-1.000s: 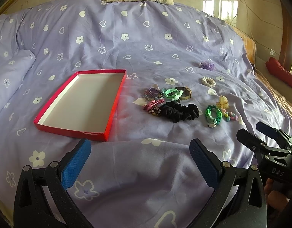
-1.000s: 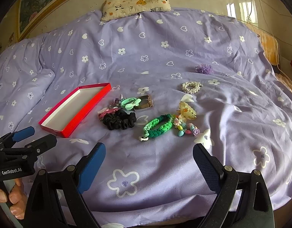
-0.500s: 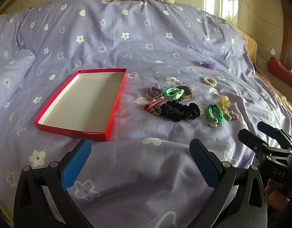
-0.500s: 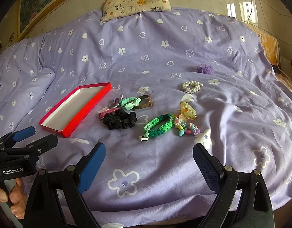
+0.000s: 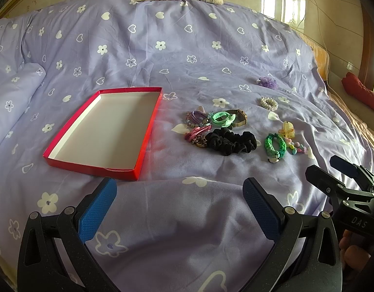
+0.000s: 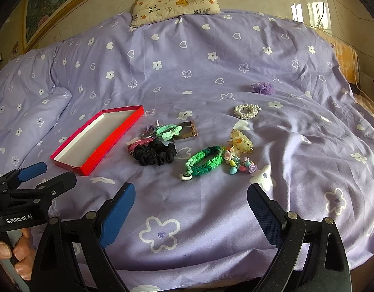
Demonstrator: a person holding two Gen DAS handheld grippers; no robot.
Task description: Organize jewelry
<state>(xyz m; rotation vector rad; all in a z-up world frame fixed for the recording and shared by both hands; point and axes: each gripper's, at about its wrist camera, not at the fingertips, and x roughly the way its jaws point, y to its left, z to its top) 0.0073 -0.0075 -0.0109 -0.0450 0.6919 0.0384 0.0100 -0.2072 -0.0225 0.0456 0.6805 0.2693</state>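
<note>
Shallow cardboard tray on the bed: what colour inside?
The shallow cardboard tray is white inside with red walls; clearest in the left wrist view.

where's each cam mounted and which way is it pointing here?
Left wrist: on the left gripper, facing forward over the bed; red box ahead-left, black scrunchie ahead-right; own blue fingers plus the right gripper at right edge.
Right wrist: on the right gripper, same heading, further right; green braided bracelet dead ahead; left gripper and a hand at left edge.
Shared: box, jewelry pile, pillow, each other's gripper.
</note>
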